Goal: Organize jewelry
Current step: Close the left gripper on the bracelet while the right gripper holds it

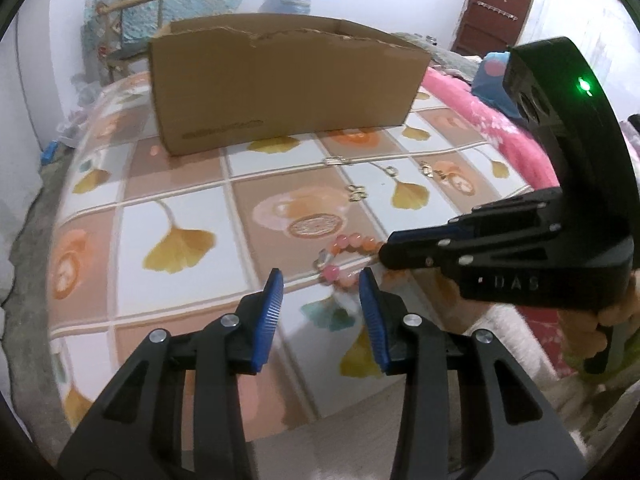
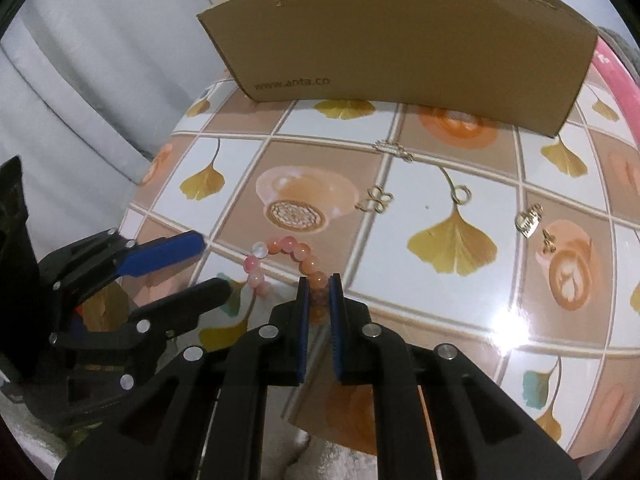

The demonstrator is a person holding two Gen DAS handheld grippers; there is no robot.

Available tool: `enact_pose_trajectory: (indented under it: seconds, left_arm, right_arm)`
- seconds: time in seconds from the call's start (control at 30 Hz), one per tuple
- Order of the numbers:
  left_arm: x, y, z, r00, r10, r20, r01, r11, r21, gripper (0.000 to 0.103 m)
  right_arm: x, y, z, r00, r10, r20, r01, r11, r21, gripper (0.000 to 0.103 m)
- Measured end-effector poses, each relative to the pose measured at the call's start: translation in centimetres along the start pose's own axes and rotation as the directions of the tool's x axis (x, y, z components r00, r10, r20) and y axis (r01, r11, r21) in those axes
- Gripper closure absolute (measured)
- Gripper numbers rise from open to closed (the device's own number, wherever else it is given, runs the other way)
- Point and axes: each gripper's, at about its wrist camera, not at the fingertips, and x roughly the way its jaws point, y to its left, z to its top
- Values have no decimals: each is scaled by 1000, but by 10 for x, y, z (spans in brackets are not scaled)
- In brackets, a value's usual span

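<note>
- The right gripper, nearest the right wrist camera, has its blue-padded jaws clamped on the bead bracelet; orange beads show squeezed between the pads.
- The bracelet, a loop of pink, orange and one clear bead, lies on the near part of the table, on a glossy cover printed with ginkgo leaves and coffee cups.
- The left gripper has its jaws apart with nothing between the pads; its right fingertip sits just beside the pink beads, and whether it touches them cannot be told.
- In the left wrist view the right gripper comes in from the right, with a green light on its body and fingers of a hand around its handle.
- A cardboard box with a torn top edge stands at the far side of the table.
- Between box and bracelet lie small gold pieces, well apart from each other: a clasp-like piece, a clover-shaped charm, a ring, a heart-shaped charm and an earring.
</note>
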Motion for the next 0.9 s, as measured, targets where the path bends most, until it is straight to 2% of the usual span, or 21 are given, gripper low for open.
enact_pose_trajectory:
  seconds: [0.17, 0.3, 0.63, 0.73, 0.77, 0.9]
  left_arm:
    - [14, -9, 7, 999, -18, -28, 18, 1000, 1, 65]
    - [26, -18, 10, 997, 40, -63, -38, 999, 29, 71]
    - [34, -26, 15, 993, 61, -99, -56, 997, 55, 77]
    - [34, -27, 16, 993, 58, -106, -53, 997, 54, 86]
    - [34, -27, 15, 992, 64, -107, -58, 997, 59, 93]
    - [35, -28, 16, 993, 63, -105, -57, 997, 54, 94]
  right_arm:
    - [-4, -4, -5, 1000, 4, 17, -4, 1000, 1, 93]
    - [-7, -8, -6, 1000, 9, 27, -9, 1000, -2, 93]
    - [-13, -18, -10, 998, 52, 38, -51, 998, -29, 93]
    - [-15, -20, -11, 997, 65, 43, -63, 997, -42, 93]
    - [-15, -20, -11, 997, 69, 43, -67, 997, -49, 93]
    - [-15, -20, -12, 996, 68, 50, -65, 996, -59, 93]
